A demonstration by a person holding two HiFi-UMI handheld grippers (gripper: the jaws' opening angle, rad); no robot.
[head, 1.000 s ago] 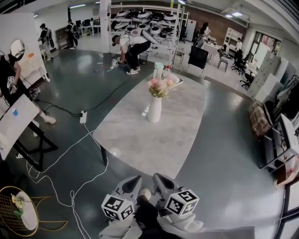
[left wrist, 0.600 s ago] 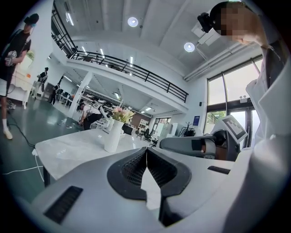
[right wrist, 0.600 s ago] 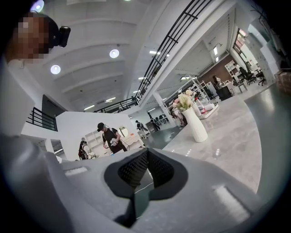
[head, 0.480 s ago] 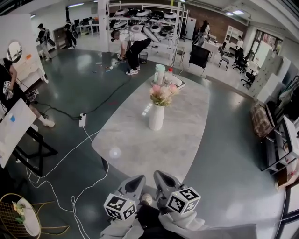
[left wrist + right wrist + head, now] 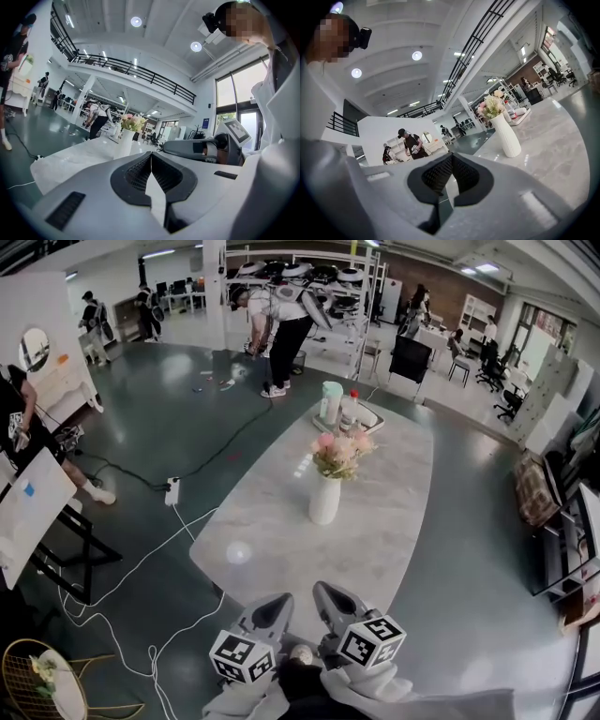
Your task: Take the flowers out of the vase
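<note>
A white ribbed vase (image 5: 325,500) holding pink and cream flowers (image 5: 339,454) stands upright near the middle of the grey marble table (image 5: 272,540). Both grippers hover side by side at the table's near end, well short of the vase. My left gripper (image 5: 280,600) is shut with nothing in it, and my right gripper (image 5: 322,590) is shut and empty too. In the left gripper view the closed left gripper (image 5: 151,154) points toward the vase (image 5: 124,143), ahead and to the left. From the right gripper (image 5: 451,157) the vase (image 5: 508,136) and flowers (image 5: 493,105) appear ahead and to the right.
A tray with bottles (image 5: 349,413) sits at the table's far end. White cables (image 5: 141,568) and a power strip (image 5: 172,491) lie on the floor to the left. A gold wire chair (image 5: 47,681) stands at bottom left. A person (image 5: 281,324) stands beyond the table.
The table and vase have come nearer and lower in the head view as both grippers moved forward together. Their jaws stayed shut. The person behind the table has straightened up.
</note>
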